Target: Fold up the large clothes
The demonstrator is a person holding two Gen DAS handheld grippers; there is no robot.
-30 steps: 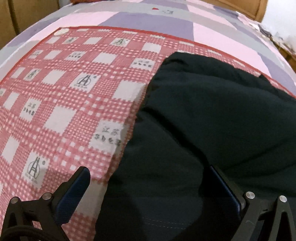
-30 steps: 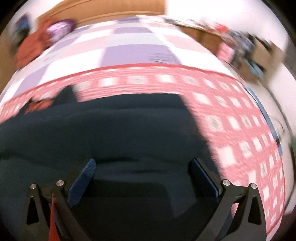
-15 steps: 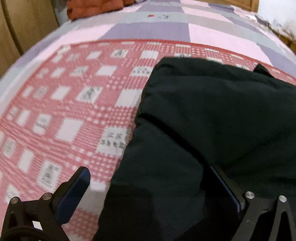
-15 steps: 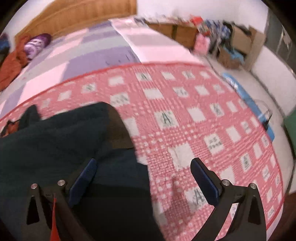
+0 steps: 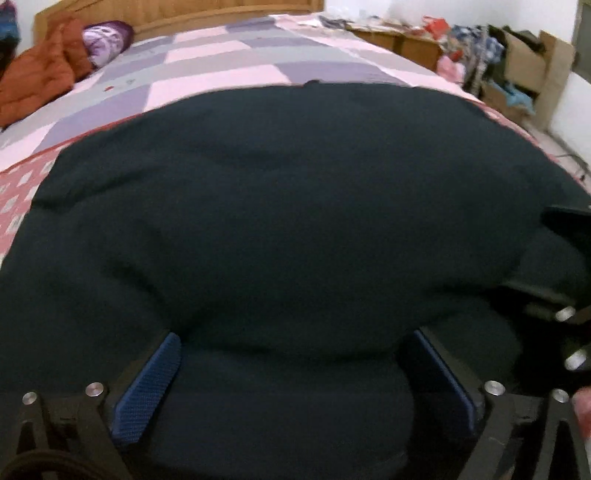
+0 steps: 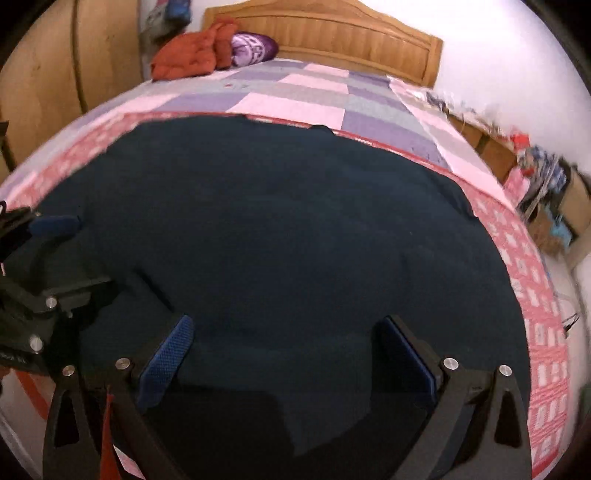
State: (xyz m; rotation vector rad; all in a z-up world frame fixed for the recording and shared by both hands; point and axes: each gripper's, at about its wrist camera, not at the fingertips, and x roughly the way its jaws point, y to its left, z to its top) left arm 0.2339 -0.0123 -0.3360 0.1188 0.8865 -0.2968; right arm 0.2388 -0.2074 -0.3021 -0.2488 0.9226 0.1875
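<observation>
Here, garment: a large dark garment (image 5: 295, 206) fills the middle of both wrist views, spread over a red-and-white checked sheet (image 6: 535, 302) on a bed.
Left gripper: the left gripper (image 5: 295, 373) sits at the bottom of its own view with jaws spread wide; dark cloth bulges between the blue pads (image 5: 147, 384), but neither pad pinches it, and whether they touch the fabric is unclear.
Right gripper: the right gripper (image 6: 288, 354) likewise stands wide open at the bottom of its view, above the garment's near part, holding nothing.
Neighbouring tool: in the right wrist view the left gripper's blue pad and black frame enter at the left edge, lying on the cloth; in the left wrist view black parts of the other tool crowd the right edge.
Around: a pink, grey and purple quilt (image 6: 295, 96) lies beyond the garment, an orange cloth heap (image 6: 188, 55) and purple pillow (image 6: 255, 48) at the upper left by the wooden headboard (image 6: 332, 33).
Edges: checked sheet shows free along the right of the right wrist view and the left of the left wrist view; cluttered boxes (image 5: 524, 70) stand at the upper right, off the bed.
</observation>
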